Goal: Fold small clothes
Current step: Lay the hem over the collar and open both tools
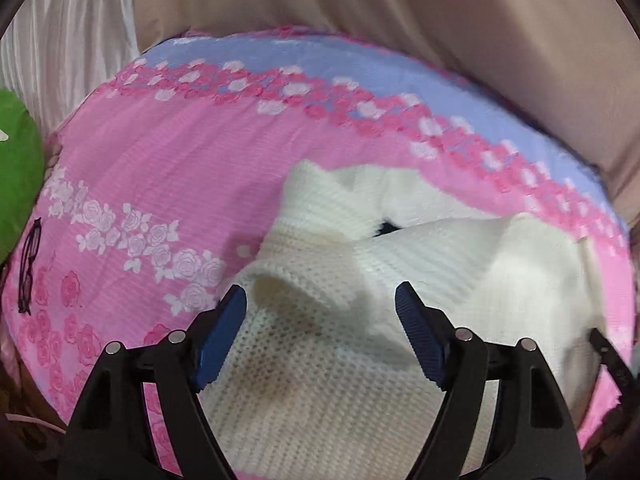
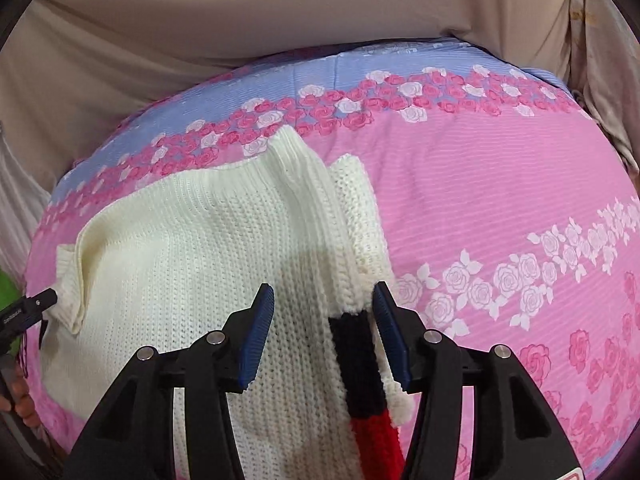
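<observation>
A cream knitted sweater (image 1: 320, 380) lies on a pink rose-print bedspread (image 1: 160, 168), partly folded over itself with a ridge across its middle. My left gripper (image 1: 320, 300) is open just above the sweater's near part, nothing between its blue pads. In the right wrist view the sweater (image 2: 200, 240) spreads left, with a black and red knitted band (image 2: 360, 368) along its right edge. My right gripper (image 2: 323, 294) is open, its jaws on either side of that edge and band. The left gripper's tip shows at the sweater's far left (image 2: 40, 300).
The bedspread (image 2: 480, 200) has a blue strip along its far side. Beige curtain fabric (image 2: 280, 12) hangs behind the bed. A green object (image 1: 16, 176) sits at the left edge. A pair of dark glasses (image 1: 30, 264) lies on the bedspread at the left.
</observation>
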`<move>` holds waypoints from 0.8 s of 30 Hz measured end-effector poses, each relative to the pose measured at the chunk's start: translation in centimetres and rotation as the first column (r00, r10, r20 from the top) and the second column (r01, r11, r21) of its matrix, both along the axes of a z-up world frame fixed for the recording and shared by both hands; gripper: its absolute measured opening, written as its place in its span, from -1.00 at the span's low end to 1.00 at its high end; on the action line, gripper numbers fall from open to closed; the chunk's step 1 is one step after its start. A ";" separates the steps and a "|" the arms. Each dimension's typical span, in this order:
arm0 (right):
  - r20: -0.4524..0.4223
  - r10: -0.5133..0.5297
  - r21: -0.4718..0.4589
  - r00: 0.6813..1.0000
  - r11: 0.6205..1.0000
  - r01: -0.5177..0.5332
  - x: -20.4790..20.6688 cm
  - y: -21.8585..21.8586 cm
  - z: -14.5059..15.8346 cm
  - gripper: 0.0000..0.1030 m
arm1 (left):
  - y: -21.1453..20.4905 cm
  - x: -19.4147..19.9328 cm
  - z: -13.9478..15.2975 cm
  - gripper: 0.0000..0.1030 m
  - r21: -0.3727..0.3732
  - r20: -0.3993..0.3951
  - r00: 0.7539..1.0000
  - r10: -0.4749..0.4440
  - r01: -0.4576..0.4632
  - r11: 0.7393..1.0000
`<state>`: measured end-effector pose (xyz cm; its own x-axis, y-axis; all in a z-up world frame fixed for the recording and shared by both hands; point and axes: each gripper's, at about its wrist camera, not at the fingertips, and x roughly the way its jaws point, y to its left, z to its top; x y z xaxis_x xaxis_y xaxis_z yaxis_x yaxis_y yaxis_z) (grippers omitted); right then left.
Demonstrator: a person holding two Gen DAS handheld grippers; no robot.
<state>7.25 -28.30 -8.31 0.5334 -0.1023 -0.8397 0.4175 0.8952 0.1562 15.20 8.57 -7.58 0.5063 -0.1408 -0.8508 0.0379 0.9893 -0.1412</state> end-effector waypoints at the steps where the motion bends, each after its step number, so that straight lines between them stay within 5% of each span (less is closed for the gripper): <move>1: 0.008 0.007 -0.002 1.000 1.000 -0.007 -0.2 0.1 0.3 0.00 | 0.1 -0.6 0.6 0.48 -0.008 0.017 1.000 -0.009 0.009 1.000; 5: 0.036 0.023 -0.003 0.999 1.000 -0.022 0.1 0.2 1.0 0.03 | -0.4 -2.7 0.9 0.60 -0.002 0.013 0.998 -0.054 0.054 0.999; 9: 0.000 0.011 0.023 1.000 1.000 -0.011 1.7 -0.3 -0.2 0.02 | -2.5 -2.8 -2.1 0.52 0.052 -0.041 0.988 -0.146 0.148 0.988; 10: 0.005 0.003 0.050 1.000 0.999 -0.003 1.8 -0.6 -0.4 -0.05 | -2.9 -2.6 -2.7 0.28 0.069 -0.039 0.987 -0.159 0.161 0.985; 12: 0.020 0.004 0.099 1.000 0.995 -0.006 1.8 -0.8 -0.3 -0.80 | -3.4 -1.0 -3.4 -0.16 0.069 -0.062 0.983 -0.170 0.174 0.982; 14: 0.072 0.001 0.118 0.997 0.993 -0.010 1.3 -0.8 0.8 -0.83 | -3.1 0.5 -2.4 -0.54 0.028 -0.049 0.989 -0.139 0.141 0.990; 18: 0.155 -0.034 0.078 0.987 0.997 0.022 0.9 -1.3 3.3 -0.84 | -2.6 5.3 0.9 -0.47 0.024 0.047 0.998 -0.032 0.031 0.999; 19: 0.116 -0.050 0.066 0.992 0.997 0.042 1.4 -1.8 2.5 -0.83 | -2.6 6.5 0.6 -0.29 0.048 0.031 0.999 -0.016 0.014 0.999; 21: -0.018 -0.066 0.067 0.998 0.995 0.067 2.3 -2.7 -0.1 -0.79 | -2.5 7.7 -0.5 -0.27 0.083 -0.040 0.999 -0.005 0.008 0.996; 23: -0.014 -0.082 0.090 0.997 0.992 0.083 1.1 -2.9 -0.1 -0.75 | -1.6 6.6 -0.4 -0.25 0.059 -0.061 0.998 -0.004 0.007 0.998; 24: 0.009 -0.086 0.069 0.996 0.994 0.085 -0.1 -2.7 0.6 -0.71 | -1.1 5.5 0.0 -0.04 0.045 -0.050 0.999 -0.003 0.005 0.999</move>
